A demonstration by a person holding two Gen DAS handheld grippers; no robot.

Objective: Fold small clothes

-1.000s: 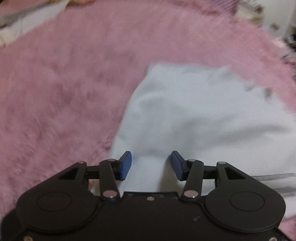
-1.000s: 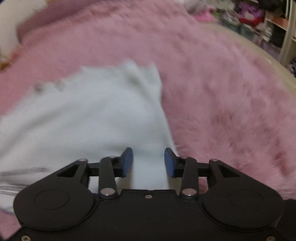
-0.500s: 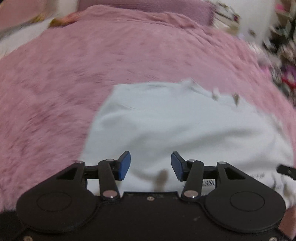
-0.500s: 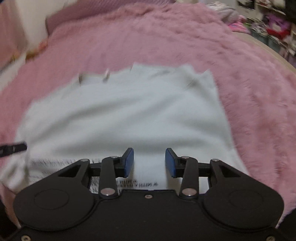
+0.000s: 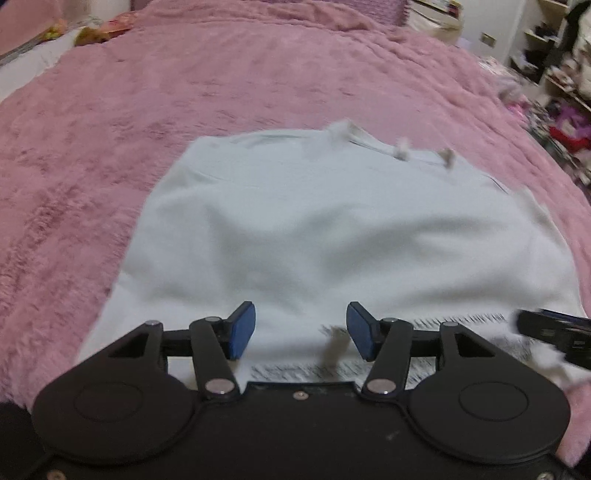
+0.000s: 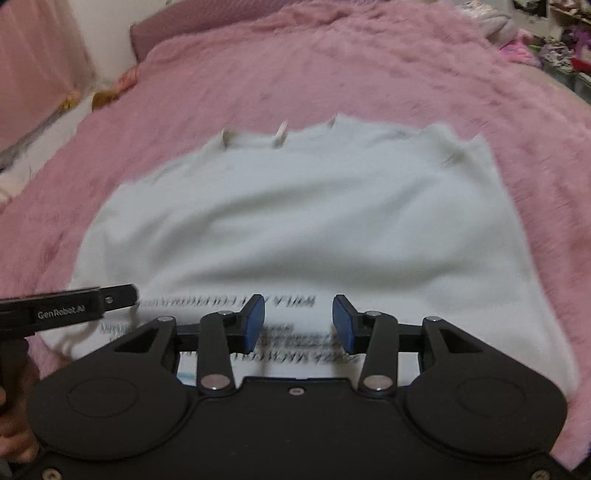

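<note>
A pale white garment lies spread flat on a fluffy pink blanket that covers a bed. Its far edge shows a few small white tabs or ties sticking up, too blurred to identify. Lines of black printed lettering run across the near part of the cloth, upside down in the right wrist view and too smeared to read.

The left gripper hovers over the near edge of the garment with its blue-padded fingers spread apart and nothing between them but the cloth lying below. The right gripper is likewise spread wide over the printed area, holding nothing. In the right wrist view the other gripper's black body, with a white label on it, reaches in from the left over the garment's near left corner, and part of a hand shows at the lower left edge.

Beyond the bed, a pink pillow lies at the head, and cluttered shelves stand at the right.
</note>
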